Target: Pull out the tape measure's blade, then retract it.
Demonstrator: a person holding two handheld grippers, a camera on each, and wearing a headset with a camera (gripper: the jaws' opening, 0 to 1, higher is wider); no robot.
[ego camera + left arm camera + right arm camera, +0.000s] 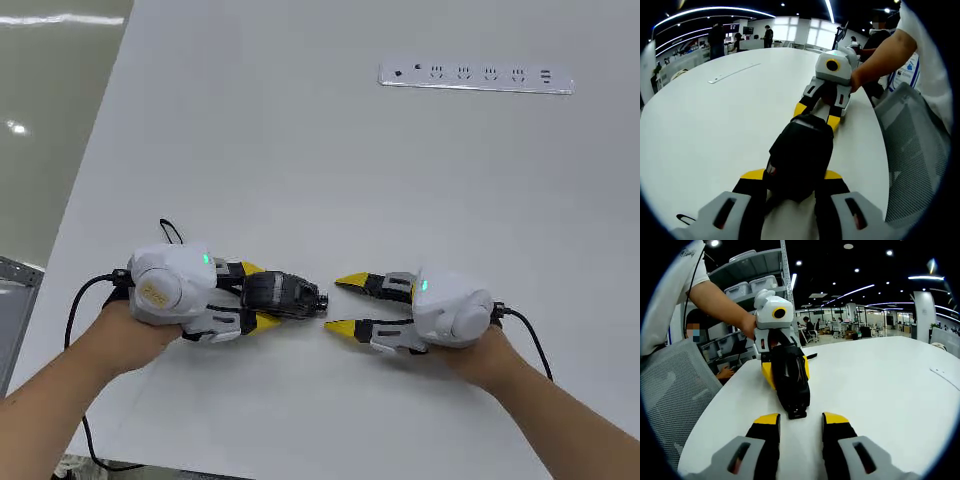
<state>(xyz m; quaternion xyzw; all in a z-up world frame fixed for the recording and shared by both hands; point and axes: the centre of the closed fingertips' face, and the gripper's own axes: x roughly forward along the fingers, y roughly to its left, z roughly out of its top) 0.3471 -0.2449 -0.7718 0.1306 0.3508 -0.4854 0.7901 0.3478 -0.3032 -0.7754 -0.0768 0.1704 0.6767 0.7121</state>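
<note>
Lower left of head view: left tongs [260, 295] clamped on black tape measure [287, 294], held sideways close to white bench [300, 150], its nose pointing toward frame centre. Just right of centre: right tongs [334, 303] apart, yellow tips just beside tape measure's nose, small gap showing. Upper right: white power strip [476, 77] flat on bench, well apart from both.

Matt black plastic tape measure [283, 293] on smooth white table [300, 150].
</note>
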